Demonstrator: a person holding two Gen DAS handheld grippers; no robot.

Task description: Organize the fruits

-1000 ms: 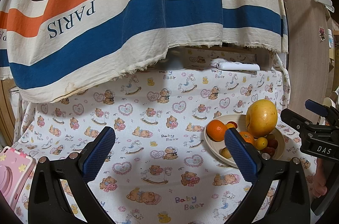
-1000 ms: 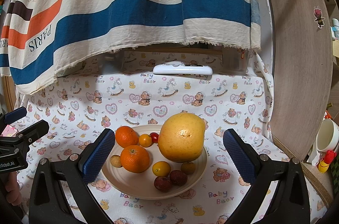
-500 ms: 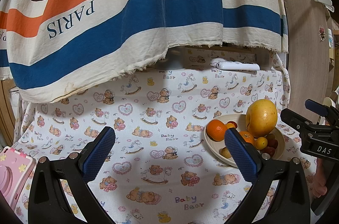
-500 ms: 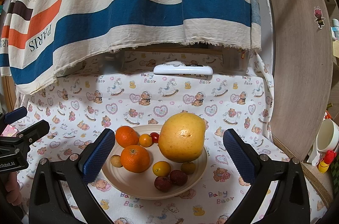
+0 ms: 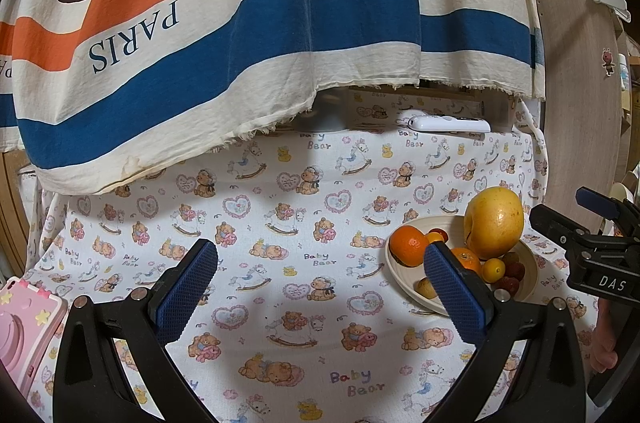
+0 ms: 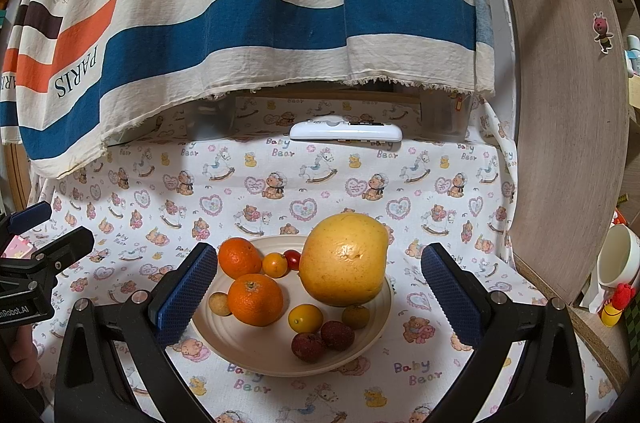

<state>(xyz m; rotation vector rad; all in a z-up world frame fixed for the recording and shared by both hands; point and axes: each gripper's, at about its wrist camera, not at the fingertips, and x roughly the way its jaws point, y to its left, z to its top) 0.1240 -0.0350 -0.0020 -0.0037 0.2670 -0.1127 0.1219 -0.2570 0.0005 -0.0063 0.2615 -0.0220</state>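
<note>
A cream plate [image 6: 256, 355] on the bear-print cloth holds a big yellow grapefruit [image 6: 344, 259], two oranges [image 6: 255, 299] [image 6: 239, 257], small yellow fruits [image 6: 305, 318], a cherry tomato [image 6: 293, 258] and two dark red fruits [image 6: 323, 340]. My right gripper [image 6: 318, 291] hovers over the plate, open, its blue pads either side of the fruit and touching none. In the left wrist view the plate [image 5: 404, 287] lies at the right. My left gripper [image 5: 320, 287] stands open over bare cloth, its right pad in front of the plate's near edge.
A striped PARIS cloth [image 5: 248, 23] hangs over the back. A white remote [image 6: 346, 132] lies under its hem. A pink toy [image 5: 24, 327] sits at the left edge, a wooden panel [image 6: 568, 143] and a white cup [image 6: 618, 259] at the right.
</note>
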